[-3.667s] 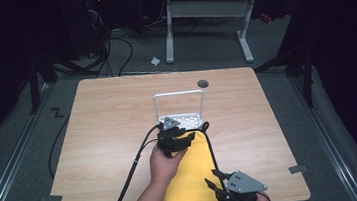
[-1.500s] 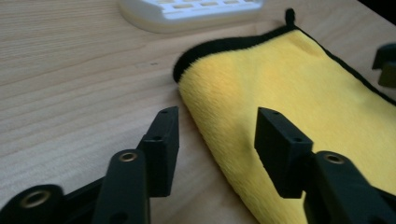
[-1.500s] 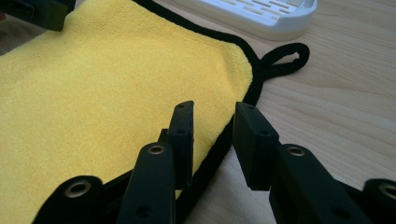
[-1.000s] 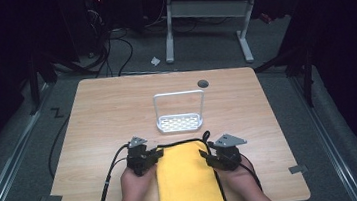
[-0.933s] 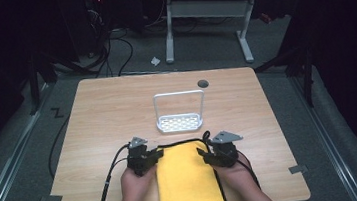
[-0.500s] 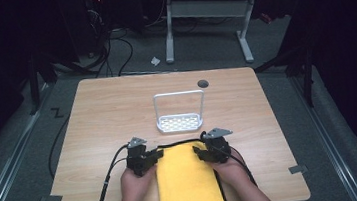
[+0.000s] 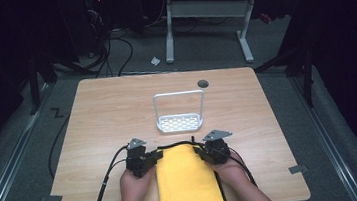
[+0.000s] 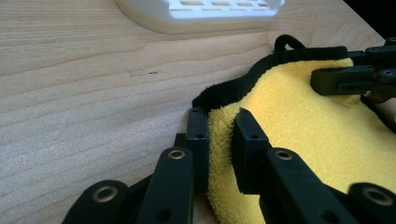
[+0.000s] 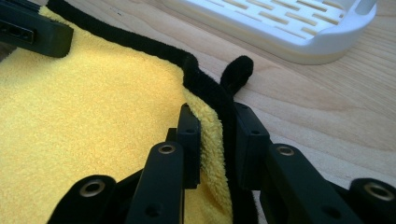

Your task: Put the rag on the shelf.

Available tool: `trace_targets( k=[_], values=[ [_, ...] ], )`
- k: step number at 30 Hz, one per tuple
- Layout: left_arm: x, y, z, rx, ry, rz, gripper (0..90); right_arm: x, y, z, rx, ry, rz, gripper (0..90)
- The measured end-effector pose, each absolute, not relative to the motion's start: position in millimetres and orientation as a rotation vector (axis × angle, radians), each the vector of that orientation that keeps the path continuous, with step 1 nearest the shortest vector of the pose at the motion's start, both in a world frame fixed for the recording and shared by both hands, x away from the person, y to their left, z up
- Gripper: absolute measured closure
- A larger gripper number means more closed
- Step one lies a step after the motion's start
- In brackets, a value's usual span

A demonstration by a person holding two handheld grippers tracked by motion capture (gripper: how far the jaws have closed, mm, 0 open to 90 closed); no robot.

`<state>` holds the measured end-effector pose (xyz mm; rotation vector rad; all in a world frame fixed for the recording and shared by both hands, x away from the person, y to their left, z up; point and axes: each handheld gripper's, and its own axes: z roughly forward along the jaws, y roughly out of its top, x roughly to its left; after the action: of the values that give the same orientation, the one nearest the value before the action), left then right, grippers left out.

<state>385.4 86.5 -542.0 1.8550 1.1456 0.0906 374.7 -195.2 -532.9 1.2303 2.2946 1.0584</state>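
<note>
My left tongs (image 8: 219, 140) and right tongs (image 9: 217, 135) each pinch a far corner of the yellow towel (image 7: 188, 185); its near end is cut off at the surface (image 7: 107, 113) edge.

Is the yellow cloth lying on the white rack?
No, the cloth lies flat on the table, nearer the person than the rack, not touching it.

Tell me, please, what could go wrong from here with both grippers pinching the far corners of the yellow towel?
1. Each grip is shallow: the left gripper holds only the edge of the towel, and the right gripper mostly its black trim, so a corner could slip free.
2. The white rack stands just beyond; a lifted towel might snag or drag it.
</note>
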Motion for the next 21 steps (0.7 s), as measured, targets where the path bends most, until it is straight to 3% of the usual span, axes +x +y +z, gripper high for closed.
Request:
trace_targets(
  k=[6,21],
  values=[
    [380.1,88.9,-536.8,1.826,1.083,0.117,83.1,368.6,-192.4,-527.9,1.182,2.269,1.048,76.7],
    [375.2,89.5,-517.0,1.761,1.034,0.173,83.5,352.5,-193.5,-503.0,1.154,2.141,1.123,77.4]
  ],
)
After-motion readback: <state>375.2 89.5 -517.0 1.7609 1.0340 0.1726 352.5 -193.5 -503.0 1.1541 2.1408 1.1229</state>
